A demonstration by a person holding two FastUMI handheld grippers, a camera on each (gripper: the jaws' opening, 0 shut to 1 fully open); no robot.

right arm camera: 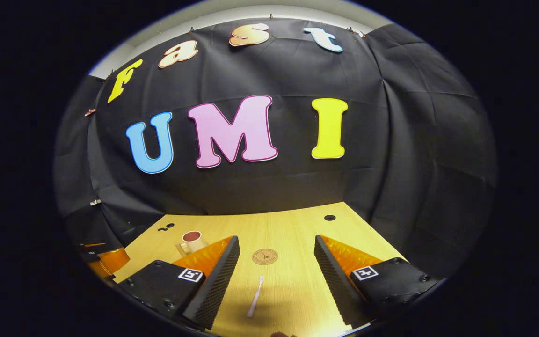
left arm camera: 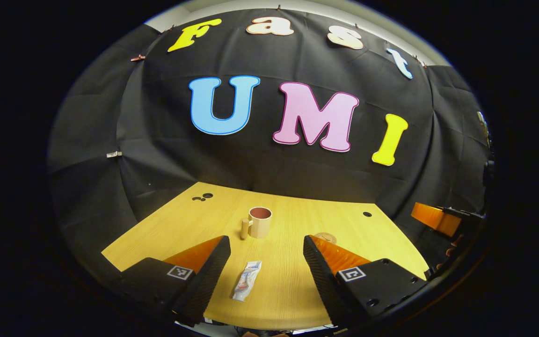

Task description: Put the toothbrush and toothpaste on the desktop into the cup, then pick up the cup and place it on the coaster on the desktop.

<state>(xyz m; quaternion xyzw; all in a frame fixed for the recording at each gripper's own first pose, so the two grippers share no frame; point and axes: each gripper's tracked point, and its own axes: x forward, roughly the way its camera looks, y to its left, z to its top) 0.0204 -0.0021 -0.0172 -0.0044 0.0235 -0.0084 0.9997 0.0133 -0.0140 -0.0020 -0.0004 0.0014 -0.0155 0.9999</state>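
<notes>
In the left gripper view a white toothpaste tube [left arm camera: 246,280] lies on the wooden desktop [left arm camera: 293,220], between and just ahead of my open left gripper [left arm camera: 266,264]. Farther back stands a tan cup [left arm camera: 259,222] with a handle on its left. The round coaster [left arm camera: 325,237] peeks out behind the right finger. In the right gripper view a white toothbrush [right arm camera: 255,296] lies lengthwise between the fingers of my open right gripper [right arm camera: 276,267]. Beyond it sits the coaster [right arm camera: 265,256]. The cup [right arm camera: 192,240] stands at the left, partly behind my left finger.
Black cloth walls close the desk at the back and sides. Small dark holes mark the desktop [left arm camera: 367,214] [left arm camera: 202,197]. The other gripper [left arm camera: 438,218] shows at the right edge of the left gripper view and at the left edge [right arm camera: 98,260] of the right gripper view.
</notes>
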